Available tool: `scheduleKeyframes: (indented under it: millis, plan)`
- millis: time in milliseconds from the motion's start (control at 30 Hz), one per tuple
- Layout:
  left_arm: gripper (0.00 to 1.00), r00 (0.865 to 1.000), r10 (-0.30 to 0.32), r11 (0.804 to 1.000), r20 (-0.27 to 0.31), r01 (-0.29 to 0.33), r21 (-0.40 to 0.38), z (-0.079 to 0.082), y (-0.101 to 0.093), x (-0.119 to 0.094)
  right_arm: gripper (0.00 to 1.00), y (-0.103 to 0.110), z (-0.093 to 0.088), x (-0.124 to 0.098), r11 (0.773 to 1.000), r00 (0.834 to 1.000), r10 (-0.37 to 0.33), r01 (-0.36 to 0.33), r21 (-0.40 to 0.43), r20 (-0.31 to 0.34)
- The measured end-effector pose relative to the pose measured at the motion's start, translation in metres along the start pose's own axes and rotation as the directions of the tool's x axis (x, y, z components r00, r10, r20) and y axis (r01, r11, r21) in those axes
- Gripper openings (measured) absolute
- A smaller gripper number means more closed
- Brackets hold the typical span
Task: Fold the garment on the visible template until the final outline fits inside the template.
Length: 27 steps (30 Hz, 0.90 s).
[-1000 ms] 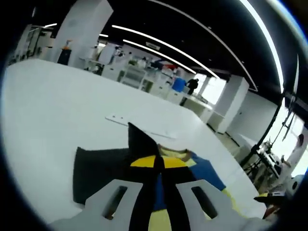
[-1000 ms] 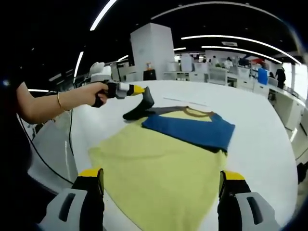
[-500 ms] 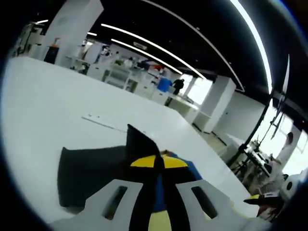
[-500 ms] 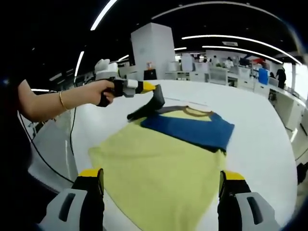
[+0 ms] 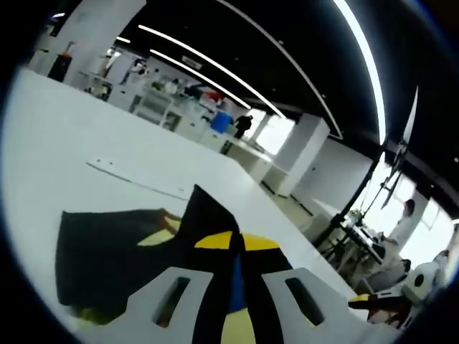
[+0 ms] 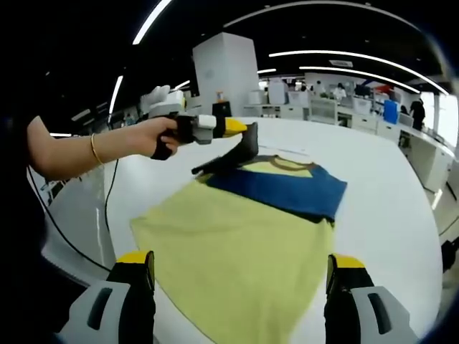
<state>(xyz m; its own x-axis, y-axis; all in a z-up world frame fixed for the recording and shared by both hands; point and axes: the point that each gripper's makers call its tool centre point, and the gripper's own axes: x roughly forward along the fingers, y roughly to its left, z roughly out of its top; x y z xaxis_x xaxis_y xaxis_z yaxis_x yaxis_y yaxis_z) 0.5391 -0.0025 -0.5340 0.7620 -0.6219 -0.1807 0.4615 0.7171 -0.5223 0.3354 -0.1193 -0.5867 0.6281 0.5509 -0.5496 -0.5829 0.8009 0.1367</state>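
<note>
Here, dark sleeve [image 6: 228,158] pinched in left tongs [image 6: 244,131], lifted off table [image 6: 401,215]

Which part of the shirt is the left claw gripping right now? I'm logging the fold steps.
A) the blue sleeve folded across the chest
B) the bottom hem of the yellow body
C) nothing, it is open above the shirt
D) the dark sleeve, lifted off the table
D: in the right gripper view the left claw is shut on the dark sleeve, holding it up above the yellow shirt.
</note>
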Motion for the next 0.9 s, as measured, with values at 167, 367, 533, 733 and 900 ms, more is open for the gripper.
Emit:
scheduleKeyframes:
  millis: [167, 367, 533, 733, 900]
  plan:
    - [0.0, 0.999, -0.041, 0.999, -0.001, 0.041, -0.023, -0.005, -0.011, 0.011, 0.99, -0.002, -0.004, -0.001, 1.0, 1.0, -0.006, 0.006, 0.007, -0.009]
    - [0.0, 0.996, -0.091, 0.996, -0.007, 0.091, -0.02, -0.009, -0.026, 0.022, 0.99, -0.003, -0.005, -0.002, 1.0, 1.0, -0.009, 0.009, 0.011, -0.008]
    - [0.0, 0.992, -0.126, 0.992, -0.033, 0.125, -0.023, -0.014, -0.038, 0.03, 0.99, -0.002, -0.003, -0.001, 1.0, 1.0, -0.006, 0.006, 0.012, -0.002]
    - [0.0, 0.985, -0.167, 0.986, -0.041, 0.166, -0.024, -0.021, -0.055, 0.042, 0.99, -0.002, -0.005, 0.0, 1.0, 1.0, -0.008, 0.008, 0.016, 0.001]
    - [0.0, 0.979, -0.193, 0.981, -0.069, 0.193, -0.008, -0.031, -0.062, 0.047, 0.99, -0.005, -0.009, -0.002, 1.0, 1.0, -0.017, 0.017, 0.024, -0.002]
